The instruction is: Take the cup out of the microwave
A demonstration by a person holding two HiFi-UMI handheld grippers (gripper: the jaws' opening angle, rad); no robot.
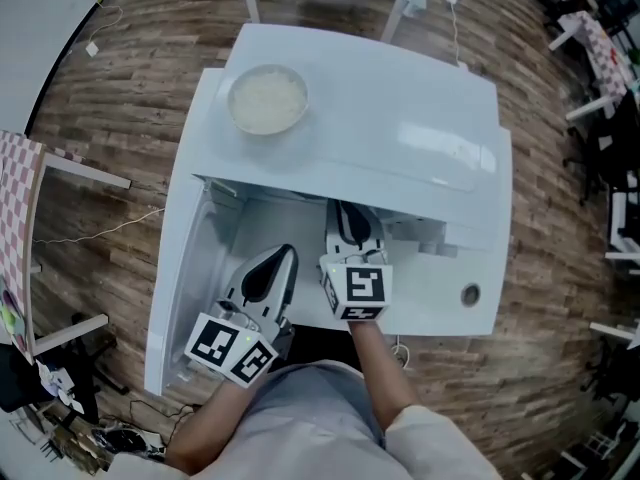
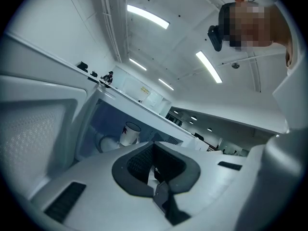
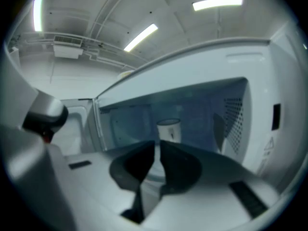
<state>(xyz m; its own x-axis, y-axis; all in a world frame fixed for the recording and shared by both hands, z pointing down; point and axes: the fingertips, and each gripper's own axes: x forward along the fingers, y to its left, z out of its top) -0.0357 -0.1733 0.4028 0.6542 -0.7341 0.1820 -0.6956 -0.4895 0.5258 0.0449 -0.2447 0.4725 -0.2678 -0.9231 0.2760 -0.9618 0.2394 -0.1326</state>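
The cup is white with a small dark mark and stands upright inside the open microwave, toward the back of the cavity. It also shows in the left gripper view as the cup, with red print, beyond the door frame. The microwave's top hides it in the head view. My right gripper points into the cavity mouth, short of the cup, with its jaws together and nothing between them. My left gripper is beside it to the left, further back, jaws closed and empty.
The microwave door is swung open to the left, close to my left gripper. A white bowl sits on top of the microwave. The control panel with a round knob is to the right of the cavity. Wooden floor surrounds the stand.
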